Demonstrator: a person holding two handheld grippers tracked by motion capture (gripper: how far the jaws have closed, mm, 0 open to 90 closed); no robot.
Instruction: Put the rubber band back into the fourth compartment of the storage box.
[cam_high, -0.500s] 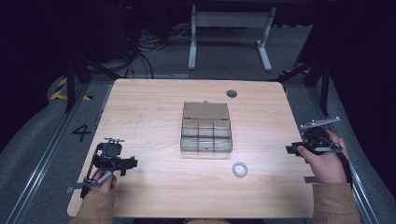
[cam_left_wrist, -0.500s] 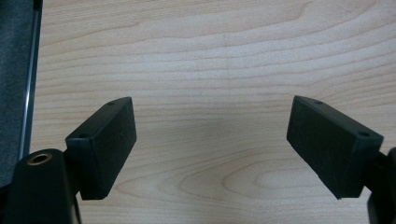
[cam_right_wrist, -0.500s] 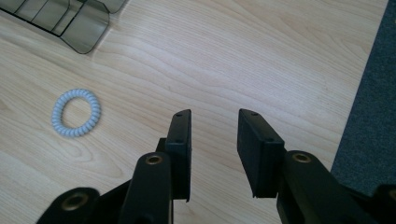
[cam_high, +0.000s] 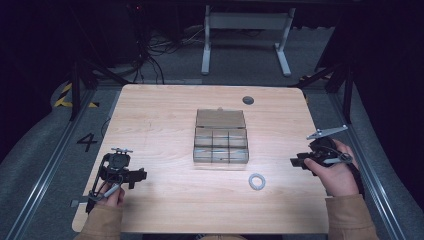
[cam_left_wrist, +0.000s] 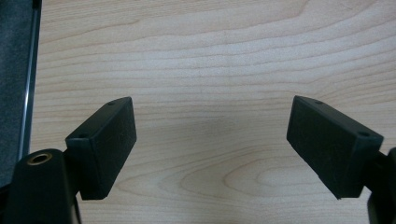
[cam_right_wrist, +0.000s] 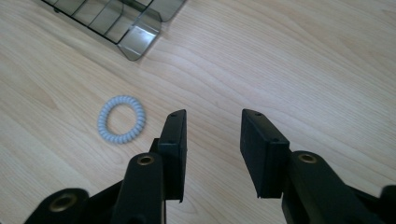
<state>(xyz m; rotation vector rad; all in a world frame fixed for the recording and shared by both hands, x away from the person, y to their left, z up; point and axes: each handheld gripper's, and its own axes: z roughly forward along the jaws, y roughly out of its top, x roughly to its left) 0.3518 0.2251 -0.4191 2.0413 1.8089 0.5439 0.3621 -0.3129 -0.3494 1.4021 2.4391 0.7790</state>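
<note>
Both claws hang over the worktop (cam_high: 165, 115) with nothing between their jaws. On the near left, the left claw (cam_high: 141, 175) has its jaws spread wide over bare wood, and the left hand (cam_high: 111, 195) grips it from the near side, the sleeve coming in at the near edge, so the claw points right toward the middle of the worktop. On the right side, the right claw (cam_high: 295, 162) has its jaws partly apart, a clear gap between them and no object in it; the right hand (cam_high: 336, 172) wraps the handle with the wrist bent, the claw pointing left across the wood and tipped down toward it, its grey three-cornered plate raised on the far side. The thing nearest it is a pale coiled hair tie (cam_high: 257, 181), a closed ring lying flat on the worktop with its opening facing up; being round, it has no long axis. It sits to the left of the right claw, well apart from it, and just near and right of the clear compartment box (cam_high: 220, 142) at the middle of the worktop. In the right gripper view the hair tie (cam_right_wrist: 122, 119) lies beside and beyond the left-hand jaw, outside the gap, and a corner of the box (cam_right_wrist: 140, 39) shows farther off. The box stands with its lid folded back on the far side, its long axis running left to right.
</note>
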